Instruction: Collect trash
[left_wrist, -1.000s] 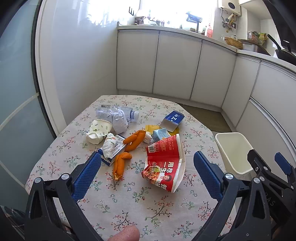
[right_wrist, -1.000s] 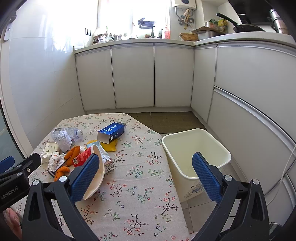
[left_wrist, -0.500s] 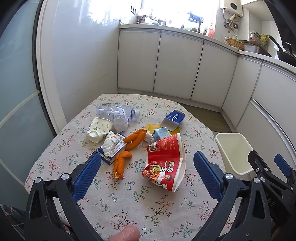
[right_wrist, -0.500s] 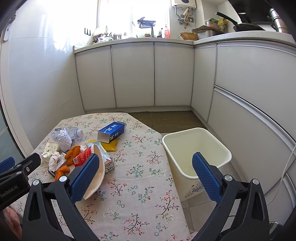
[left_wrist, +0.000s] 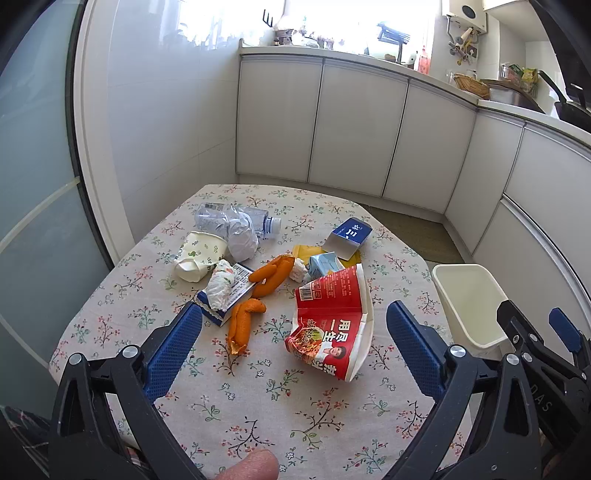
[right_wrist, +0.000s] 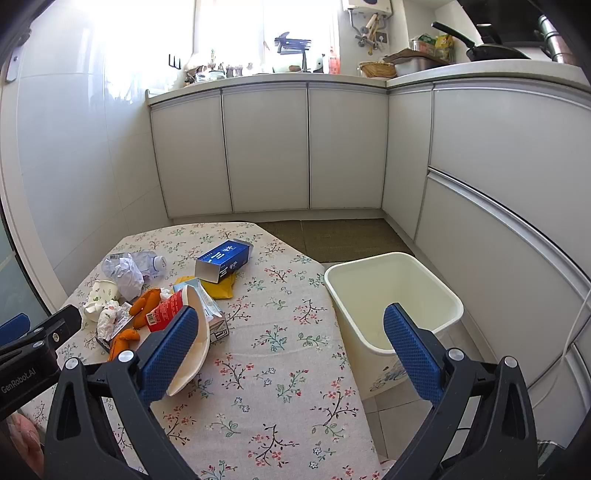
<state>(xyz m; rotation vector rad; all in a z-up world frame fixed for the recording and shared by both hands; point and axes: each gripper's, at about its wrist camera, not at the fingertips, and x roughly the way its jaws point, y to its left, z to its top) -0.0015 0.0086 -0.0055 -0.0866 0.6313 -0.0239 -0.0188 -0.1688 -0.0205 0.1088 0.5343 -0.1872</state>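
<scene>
Trash lies on a flowered tablecloth: a crushed red noodle bowl, orange peels, a blue carton, a paper cup, a crushed clear bottle and a crumpled tissue on a small box. My left gripper hovers open above the near part of the table, in front of the red bowl. My right gripper is open too, above the table's right edge. The cream bin stands on the floor to the right of the table.
White cabinets line the back and right walls, with a cluttered counter above. A glass door stands left of the table. A thumb tip shows at the bottom of the left wrist view. A brown mat lies behind the bin.
The left wrist view has drawn back and risen slightly, so the trash sits a little lower and farther. The right gripper has stayed still. Both grippers remain open.
</scene>
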